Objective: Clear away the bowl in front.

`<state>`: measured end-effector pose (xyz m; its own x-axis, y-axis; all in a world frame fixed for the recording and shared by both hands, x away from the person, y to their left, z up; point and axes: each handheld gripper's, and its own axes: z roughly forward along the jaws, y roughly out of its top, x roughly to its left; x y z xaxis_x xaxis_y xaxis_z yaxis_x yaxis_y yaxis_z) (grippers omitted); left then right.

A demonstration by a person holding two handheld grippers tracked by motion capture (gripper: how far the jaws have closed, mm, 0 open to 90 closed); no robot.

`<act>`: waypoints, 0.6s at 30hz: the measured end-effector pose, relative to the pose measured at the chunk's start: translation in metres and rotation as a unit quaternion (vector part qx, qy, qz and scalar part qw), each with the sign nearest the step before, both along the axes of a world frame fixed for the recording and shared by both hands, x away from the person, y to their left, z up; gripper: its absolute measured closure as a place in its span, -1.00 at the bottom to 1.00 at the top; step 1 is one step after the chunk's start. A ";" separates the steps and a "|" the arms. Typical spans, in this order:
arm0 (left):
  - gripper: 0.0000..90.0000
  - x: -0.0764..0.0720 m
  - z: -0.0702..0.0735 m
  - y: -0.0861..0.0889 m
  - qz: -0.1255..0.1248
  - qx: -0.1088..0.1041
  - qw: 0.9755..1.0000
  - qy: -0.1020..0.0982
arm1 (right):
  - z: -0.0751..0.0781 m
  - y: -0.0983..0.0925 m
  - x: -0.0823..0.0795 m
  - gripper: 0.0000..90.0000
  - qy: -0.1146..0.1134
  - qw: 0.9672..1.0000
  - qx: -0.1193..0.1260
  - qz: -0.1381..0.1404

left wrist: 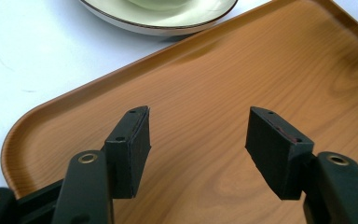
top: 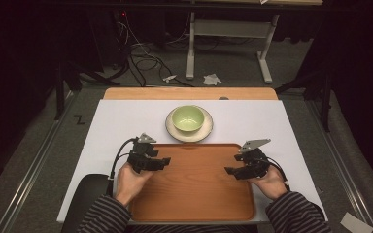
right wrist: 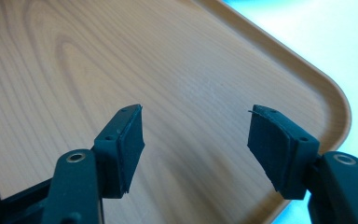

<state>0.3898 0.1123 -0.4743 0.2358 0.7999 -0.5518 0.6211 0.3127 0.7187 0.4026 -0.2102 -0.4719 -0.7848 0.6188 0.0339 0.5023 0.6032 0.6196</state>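
Two sets of tongs are hovering over a wooden tray (top: pixel 194 194), one at each short end, and both are standing apart with nothing between the jaws. The left tongs (top: pixel 161 162) are pointing inward from the tray's left edge, and in the left gripper view (left wrist: pixel 196 140) their black pads (left wrist: pixel 137 144) are gaping over bare wood grain near the tray's rounded corner. The right tongs (top: pixel 230 171) are pointing inward from the right edge, and in the right gripper view (right wrist: pixel 196 140) their pads (right wrist: pixel 272 144) are likewise spread above the tray's surface close to its raised rim. A hand (top: pixel 130 180) in a striped sleeve (top: pixel 104 216) is gripping each tool from the near side. Just beyond the tray's far edge, a green bowl (top: pixel 188 118) is sitting on a cream saucer (top: pixel 205 131) with a dark rim line, close to the tray. Everything is resting on a white sheet (top: pixel 111 126) that is covering the bench (top: pixel 126 93), whose wooden far edge is showing past the sheet.
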 end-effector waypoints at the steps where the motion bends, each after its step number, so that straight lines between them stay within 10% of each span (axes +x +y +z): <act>1: -0.12 0.000 0.000 0.000 -0.002 0.002 1.000 0.002 | 0.000 0.001 -0.001 -0.17 0.001 1.000 -0.002 0.001; 18: -0.18 0.000 -0.004 -0.005 -0.006 0.005 1.000 0.005 | -0.003 0.003 -0.001 -0.23 0.009 1.000 -0.013 0.004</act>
